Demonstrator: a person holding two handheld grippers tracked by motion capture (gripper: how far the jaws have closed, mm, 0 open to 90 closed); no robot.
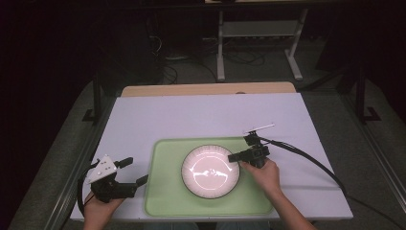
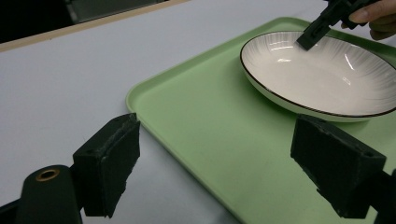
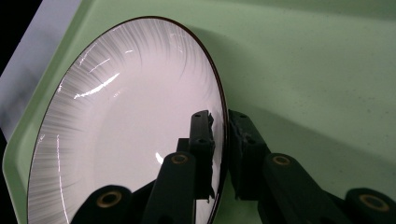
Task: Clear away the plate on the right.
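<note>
A white plate (image 1: 210, 171) with a thin dark rim lies in the middle of a pale green tray (image 1: 163, 191). My right gripper (image 1: 233, 157) reaches in from the right, shut on the plate's right rim. In the right gripper view one jaw of that gripper (image 3: 224, 128) sits inside the plate (image 3: 126, 121) and the other outside, over the tray (image 3: 303, 70). My left gripper (image 1: 137, 171) is open and empty, just left of the tray's front left corner. The left gripper view has its own gripper (image 2: 224, 163) spread wide over the tray (image 2: 201, 121), with the plate (image 2: 322, 74) and the right gripper (image 2: 310, 37) beyond.
The tray lies on a white table top (image 1: 191, 115) with a wooden strip (image 1: 206, 89) along its far edge. The right gripper's cable (image 1: 306, 158) trails off to the right across the table. Dark floor and a desk frame (image 1: 221, 48) lie beyond.
</note>
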